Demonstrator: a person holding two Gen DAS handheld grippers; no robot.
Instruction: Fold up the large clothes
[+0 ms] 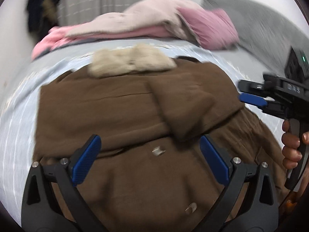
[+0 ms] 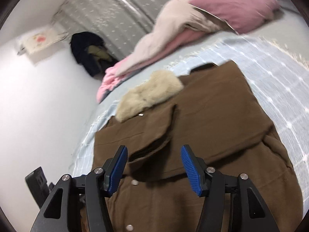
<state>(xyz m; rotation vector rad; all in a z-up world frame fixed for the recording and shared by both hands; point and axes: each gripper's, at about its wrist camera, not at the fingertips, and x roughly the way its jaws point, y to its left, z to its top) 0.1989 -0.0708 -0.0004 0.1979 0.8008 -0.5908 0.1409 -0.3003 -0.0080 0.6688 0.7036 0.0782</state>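
A large brown coat (image 1: 119,116) with a cream fur collar (image 1: 131,60) lies flat on the bed, a sleeve folded across its chest (image 1: 189,104). My left gripper (image 1: 150,154) is open and empty above the coat's lower front. The right gripper (image 1: 253,94) shows at the right edge of the left wrist view, beside the coat's side. In the right wrist view the coat (image 2: 212,116) and collar (image 2: 150,96) lie ahead, and my right gripper (image 2: 154,164) is open and empty above the folded sleeve (image 2: 152,133).
A light blue checked sheet (image 1: 17,119) covers the bed. A pile of pink and beige clothes (image 1: 154,21) lies at the far end, with a grey pillow (image 1: 256,25) to the right. A dark garment (image 2: 87,52) hangs by the white wall.
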